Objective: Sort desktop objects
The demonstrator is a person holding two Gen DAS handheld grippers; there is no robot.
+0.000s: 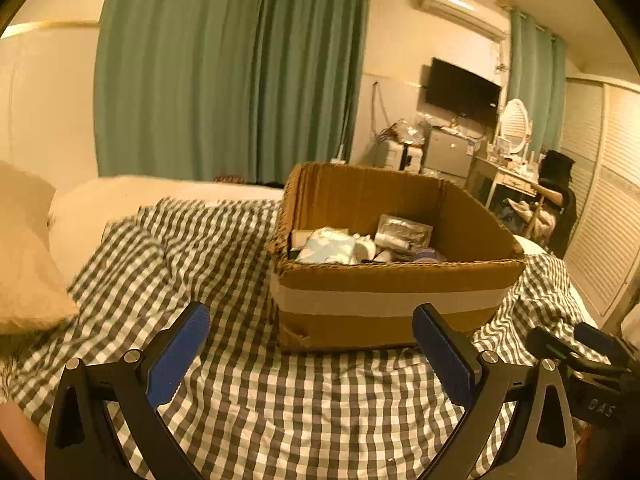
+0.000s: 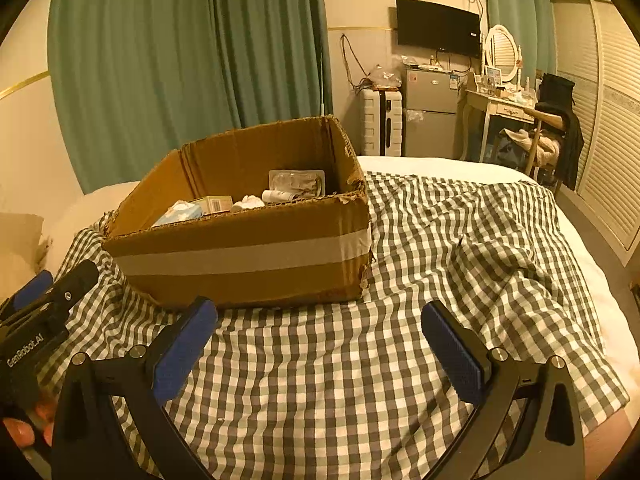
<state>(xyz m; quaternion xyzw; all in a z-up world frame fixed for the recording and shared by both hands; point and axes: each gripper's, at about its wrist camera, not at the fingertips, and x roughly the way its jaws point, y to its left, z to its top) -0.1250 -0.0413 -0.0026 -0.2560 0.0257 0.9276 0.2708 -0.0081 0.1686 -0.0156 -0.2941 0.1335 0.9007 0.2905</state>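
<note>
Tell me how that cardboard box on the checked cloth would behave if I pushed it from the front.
The cardboard box would probably slide rather than tip: it is low and wide. The checked cloth under it is loose and wrinkled, so it may bunch up and drag. The box rim looks torn and soft at the corner, so the wall could flex under the tongs.

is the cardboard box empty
No, the cardboard box holds several small items, including a light blue packet and a clear wrapped package.
</note>
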